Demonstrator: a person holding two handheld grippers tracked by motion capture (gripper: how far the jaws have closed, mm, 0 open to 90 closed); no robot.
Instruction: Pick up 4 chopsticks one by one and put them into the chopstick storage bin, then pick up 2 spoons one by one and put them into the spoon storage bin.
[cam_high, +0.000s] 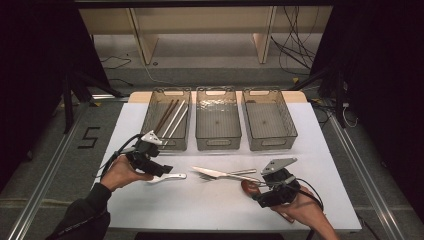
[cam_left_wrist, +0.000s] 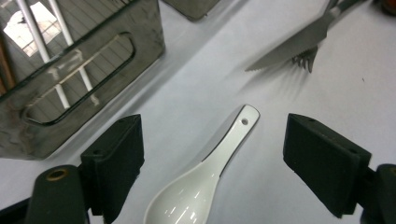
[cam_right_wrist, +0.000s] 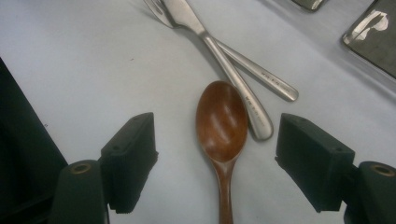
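white tabletop (cam_high: 150, 200): left gripper (cam_left_wrist: 212, 163) gapes around white spoon (cam_left_wrist: 205, 177), right gripper (cam_right_wrist: 217, 163) gapes around wooden spoon (cam_right_wrist: 222, 123).

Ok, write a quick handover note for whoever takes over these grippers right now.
Left hand-held gripper: open, jaws either side of the white spoon, not gripping.
Right hand-held gripper: open around the wooden spoon, not gripping.
Knife and fork lie crossed mid-table.
Done: chopsticks in the left bin.
Left: both spoons, knife and fork; middle bin and right bin hold nothing.

Dim, soft shadows — surroundings black (glare-free)
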